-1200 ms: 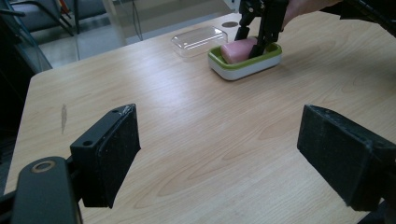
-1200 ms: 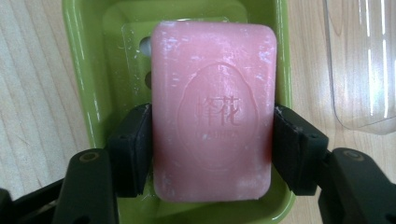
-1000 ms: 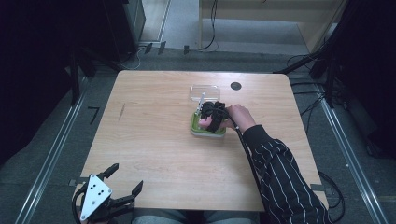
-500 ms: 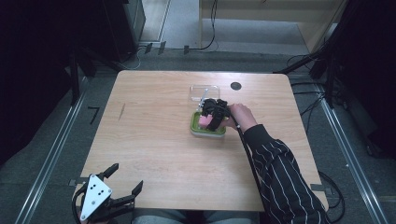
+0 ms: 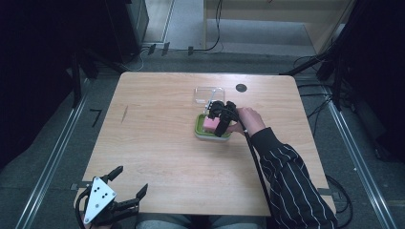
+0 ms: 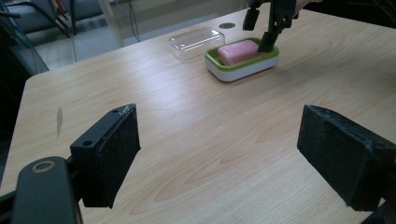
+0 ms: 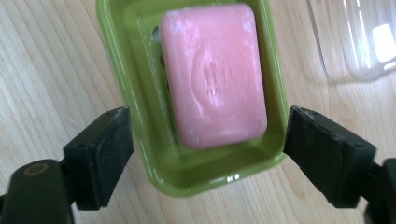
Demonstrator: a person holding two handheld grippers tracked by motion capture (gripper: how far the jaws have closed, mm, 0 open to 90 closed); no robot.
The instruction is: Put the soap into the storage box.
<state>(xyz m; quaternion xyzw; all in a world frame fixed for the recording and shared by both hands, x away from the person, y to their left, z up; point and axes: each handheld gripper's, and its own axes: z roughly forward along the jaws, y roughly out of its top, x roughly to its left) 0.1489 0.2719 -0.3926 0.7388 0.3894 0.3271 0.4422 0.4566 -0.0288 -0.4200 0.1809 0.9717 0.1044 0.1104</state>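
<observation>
Pink soap bar (image 7: 214,74) lying flat in the green soap dish (image 7: 116,88), stamped face up, long side along the dish's length. Dish standing a little toward three o'clock of the centre of the wooden table (image 5: 157,143), with a clear plastic lid (image 5: 209,94) just beside it at twelve o'clock, resting on the wood by itself.

Right gripper (image 5: 218,125) hanging over the dish, jaws pointing down. Seen in the right gripper view: jaws just opened wider, spread past both long walls of the dish, one pad at nine o'clock of the soap, the other at three o'clock, neither pressing on soap or dish. Nothing gripped. Same in the left gripper view: right gripper's black fingers (image 6: 271,32) over the far end of the dish.

Left gripper (image 5: 126,193) off at the table's seven o'clock corner, near its edge, well apart from the dish. Jaws wide apart, only bare wood between them.
</observation>
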